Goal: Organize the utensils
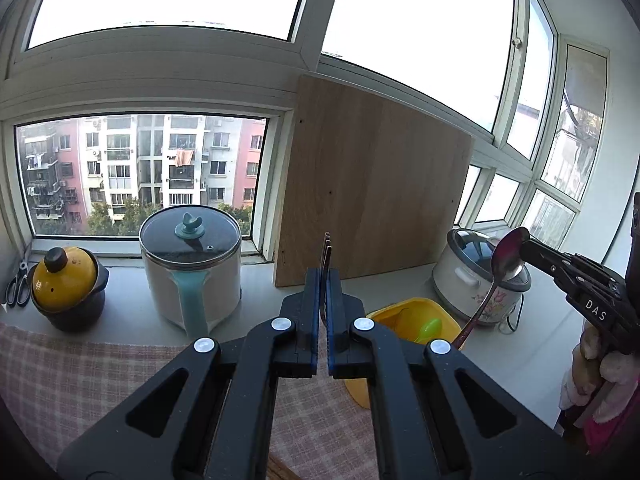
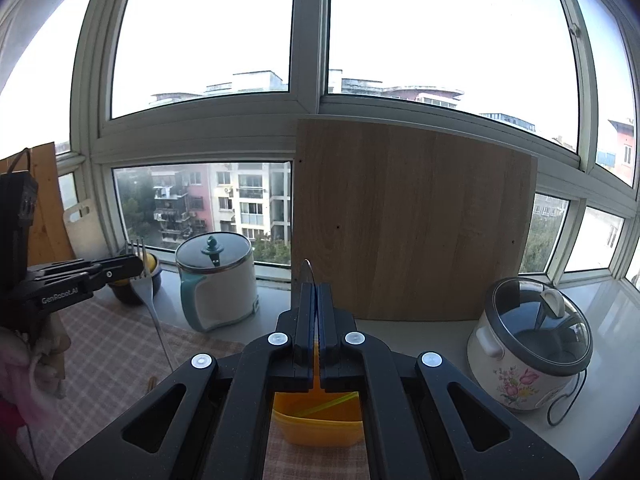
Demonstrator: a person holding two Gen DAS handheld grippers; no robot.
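Observation:
My left gripper point(image 1: 325, 276) is shut on a metal fork point(image 1: 326, 246), tines up; the right wrist view shows that gripper point(image 2: 138, 266) holding the fork point(image 2: 149, 292) above the checked cloth. My right gripper point(image 2: 315, 290) is shut on a metal spoon point(image 2: 307, 270) seen edge-on; the left wrist view shows this gripper point(image 1: 522, 246) gripping the spoon point(image 1: 504, 258) by its bowl, handle hanging down over a yellow container point(image 1: 404, 316). The container point(image 2: 320, 420) lies under my right gripper and holds a green spoon point(image 1: 430, 328).
A white electric pot point(image 1: 192, 268) with a glass lid, a yellow-lidded clay pot point(image 1: 66, 288) and scissors point(image 1: 18, 284) stand on the sill at left. A wooden board point(image 1: 372, 188) leans against the window. A floral rice cooker point(image 2: 528, 352) stands at right. A checked cloth point(image 1: 80, 380) covers the counter.

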